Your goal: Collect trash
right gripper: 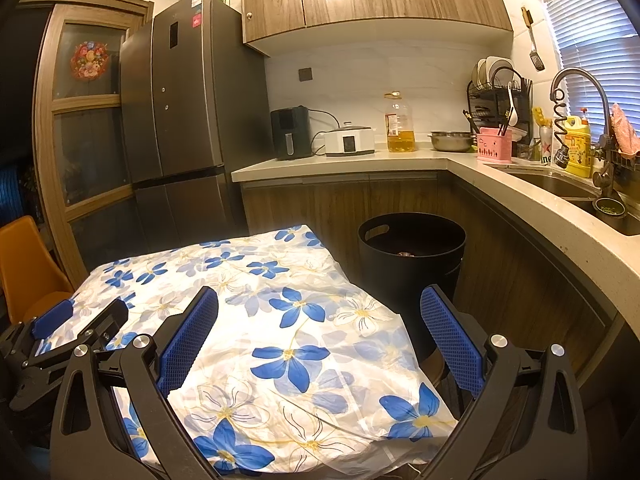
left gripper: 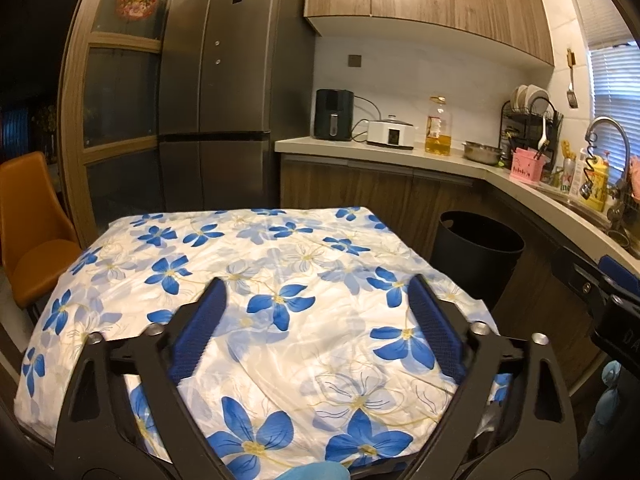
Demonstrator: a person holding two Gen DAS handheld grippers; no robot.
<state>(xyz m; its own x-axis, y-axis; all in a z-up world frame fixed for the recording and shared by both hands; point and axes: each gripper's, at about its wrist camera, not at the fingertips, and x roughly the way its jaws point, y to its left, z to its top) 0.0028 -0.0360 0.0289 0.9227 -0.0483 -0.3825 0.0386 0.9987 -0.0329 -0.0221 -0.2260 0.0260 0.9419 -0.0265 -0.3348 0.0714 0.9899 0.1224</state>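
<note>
Honestly, I see no trash on the floral tablecloth point(left gripper: 280, 320) — only something dim inside the black bin point(right gripper: 412, 240) at right of centre, likely light, crushable scraps to pinch mid-body — with my left gripper point(left gripper: 316, 300) and right gripper point(right gripper: 320, 312) both spread, empty.

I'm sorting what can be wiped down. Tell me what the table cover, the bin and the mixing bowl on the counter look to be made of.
Table cover: thin glossy sheet, probably plastic or coated fabric; it shines and creases sharply.
Bin: matte black, likely plastic; smooth moulded wall with a cut-out handle slot.
Bowl: polished metal, probably stainless steel; silvery with bright reflections.
</note>
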